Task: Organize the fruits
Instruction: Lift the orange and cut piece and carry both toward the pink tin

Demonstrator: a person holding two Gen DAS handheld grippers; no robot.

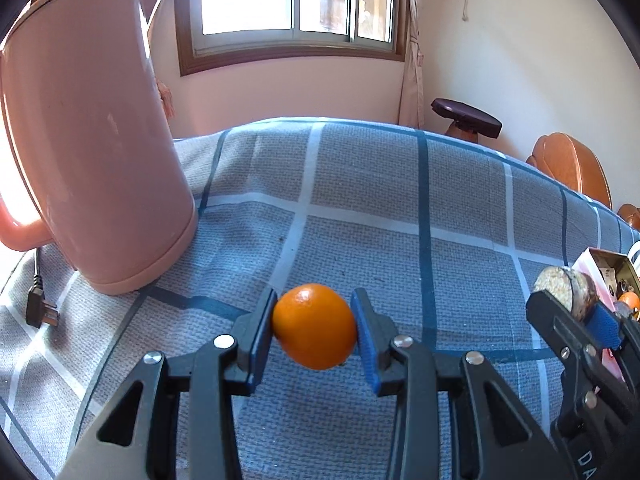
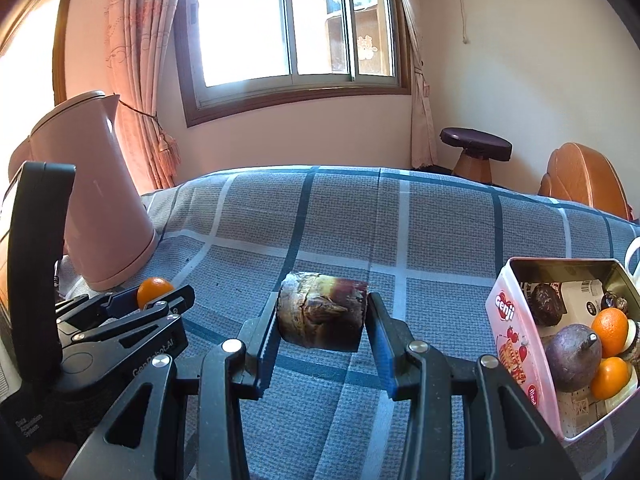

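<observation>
Both tongs are loaded. The left gripper (image 1: 314,330) is clenched on a small orange (image 1: 314,327), its blue pads pressing the fruit's two sides, and the orange hangs clear of the checked tablecloth (image 1: 360,208). Off toward the left edge of the tabletop stands a pink kettle (image 1: 92,140), with its plug (image 1: 40,312) lying on the cloth near its base.

The right gripper (image 2: 322,320) is clamped on a dark, stubby chunk of fruit (image 2: 322,320) with a pale cut end, which I can't name for sure, and that too is held up off the cloth.

Over by the right edge of the tabletop sits an open tin (image 2: 516,320) with pink printed sides. Inside it: two oranges (image 2: 610,330), a purple round fruit (image 2: 572,360) with a stalk between them, and a couple of dark lumpy fruits (image 2: 546,308) toward the back.
</observation>
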